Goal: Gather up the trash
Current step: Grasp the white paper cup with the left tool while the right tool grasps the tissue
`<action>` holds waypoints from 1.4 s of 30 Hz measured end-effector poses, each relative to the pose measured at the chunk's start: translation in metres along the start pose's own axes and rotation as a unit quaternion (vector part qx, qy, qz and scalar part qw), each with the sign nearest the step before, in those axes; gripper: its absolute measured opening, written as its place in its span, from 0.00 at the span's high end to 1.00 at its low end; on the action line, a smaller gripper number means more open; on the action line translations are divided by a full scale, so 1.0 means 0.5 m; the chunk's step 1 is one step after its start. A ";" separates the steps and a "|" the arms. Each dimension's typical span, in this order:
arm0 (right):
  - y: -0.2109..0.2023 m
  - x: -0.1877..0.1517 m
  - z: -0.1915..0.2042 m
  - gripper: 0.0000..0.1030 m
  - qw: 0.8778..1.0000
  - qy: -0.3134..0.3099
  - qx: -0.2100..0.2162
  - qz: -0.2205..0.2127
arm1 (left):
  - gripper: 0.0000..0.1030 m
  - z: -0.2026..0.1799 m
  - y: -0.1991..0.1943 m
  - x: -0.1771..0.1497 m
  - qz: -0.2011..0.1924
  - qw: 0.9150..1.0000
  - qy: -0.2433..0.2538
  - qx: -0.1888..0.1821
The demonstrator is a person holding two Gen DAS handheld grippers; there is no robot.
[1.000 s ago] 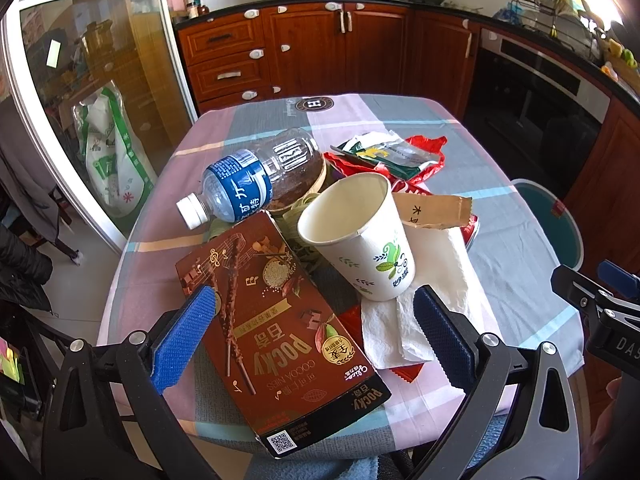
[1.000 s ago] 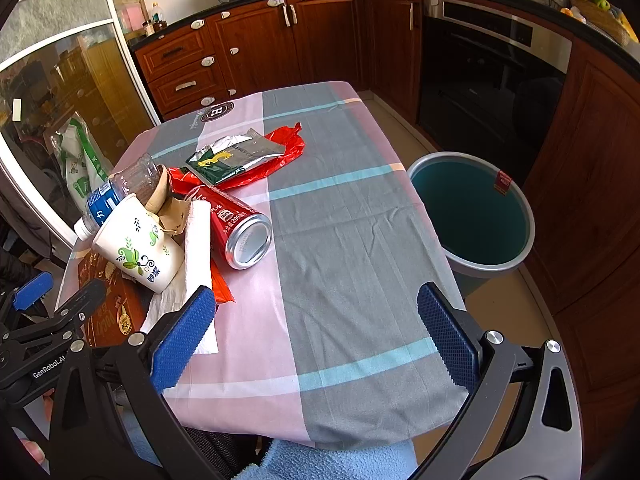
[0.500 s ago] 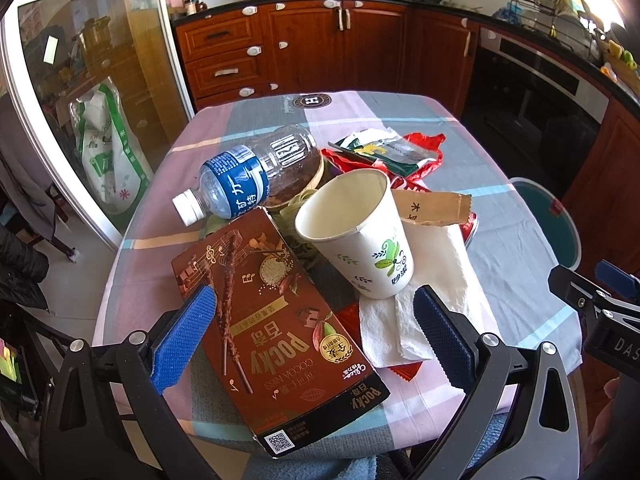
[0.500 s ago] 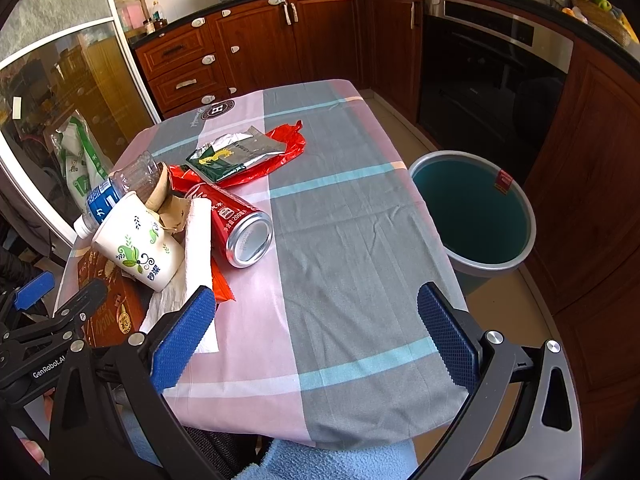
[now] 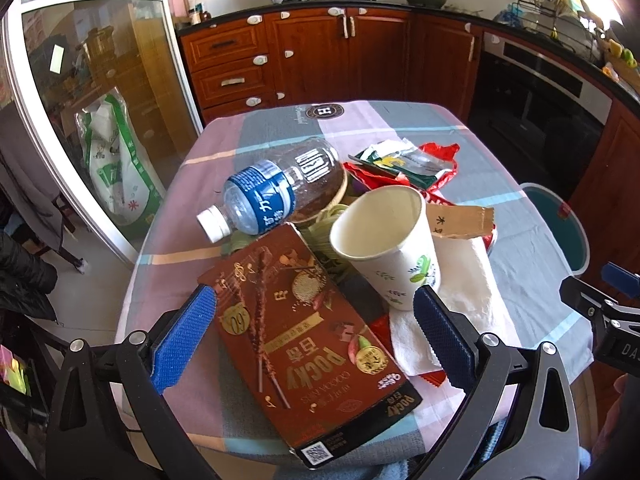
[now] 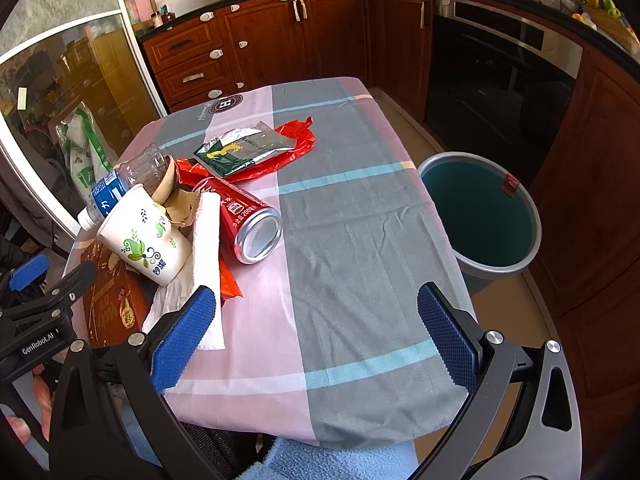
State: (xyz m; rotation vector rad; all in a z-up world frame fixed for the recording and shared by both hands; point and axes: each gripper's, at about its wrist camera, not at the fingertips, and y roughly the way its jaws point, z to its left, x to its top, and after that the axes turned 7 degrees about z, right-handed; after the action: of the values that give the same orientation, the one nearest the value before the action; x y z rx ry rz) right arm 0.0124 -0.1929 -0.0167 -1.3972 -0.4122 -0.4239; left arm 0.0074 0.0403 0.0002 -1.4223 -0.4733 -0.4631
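Over the last second the left gripper [image 5: 314, 330], fingers spread and empty, had crept nearer the Pocky box [image 5: 304, 340], while the right gripper [image 6: 316, 330] waited spread and empty, so no trash was yet collected

Trash bin [image 5: 560, 220] half behind table edge (red can [image 5: 491, 240] mostly under cardboard)

Trash crowds the table's left half: Pocky box [image 5: 308, 344], paper cup [image 5: 388, 240], water bottle [image 5: 272, 192] and red can [image 6: 244, 220] packed touching. Right half of the tablecloth [image 6: 360, 240] lies bare, open toward the bin [image 6: 480, 216].
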 end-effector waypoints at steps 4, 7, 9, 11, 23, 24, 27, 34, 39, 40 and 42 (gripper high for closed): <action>0.007 0.005 0.019 0.06 1.000 -0.018 0.017 0.005 | 0.04 0.053 0.011 0.001 0.008 1.000 -0.006 -0.019; 0.023 0.009 0.036 0.06 0.999 -0.032 0.035 0.019 | 0.04 0.074 0.021 0.009 0.020 0.999 -0.012 -0.046; 0.033 0.011 0.048 0.06 0.998 -0.040 0.041 0.024 | 0.04 0.070 0.023 0.023 0.023 0.997 -0.005 -0.073; 0.041 0.011 0.058 0.06 0.997 -0.046 0.047 0.030 | 0.04 0.047 0.026 0.043 0.023 0.995 0.016 -0.097; 0.070 0.021 0.080 0.10 0.991 -0.071 0.096 0.066 | 0.91 -0.096 0.100 0.089 0.109 0.965 0.175 -0.162; 0.076 0.023 0.084 0.14 0.989 -0.072 0.105 0.073 | 0.95 -0.094 0.101 0.086 0.113 0.964 0.170 -0.168; 0.096 0.031 0.100 0.24 0.986 -0.080 0.114 0.086 | 0.96 -0.080 0.091 0.078 0.108 0.966 0.154 -0.180; 0.134 0.061 0.152 0.33 0.982 -0.113 0.122 0.095 | 0.96 -0.047 0.051 0.079 0.091 0.969 0.133 -0.185; 0.160 0.055 0.170 0.83 0.975 -0.112 0.149 0.121 | 0.96 -0.031 0.038 0.079 0.088 0.973 0.116 -0.180; 0.154 0.054 0.171 0.86 0.974 -0.111 0.155 0.120 | 0.96 -0.028 0.032 0.080 0.085 0.974 0.113 -0.179; 0.135 0.057 0.167 0.95 0.973 -0.108 0.168 0.114 | 0.96 -0.024 0.018 0.085 0.077 0.975 0.111 -0.177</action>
State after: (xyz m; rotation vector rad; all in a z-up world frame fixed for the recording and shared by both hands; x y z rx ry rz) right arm 0.0691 -0.1032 -0.0485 -1.1447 -0.4696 -0.0087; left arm 0.0479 0.0282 0.0157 -1.7116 -0.0982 -0.5930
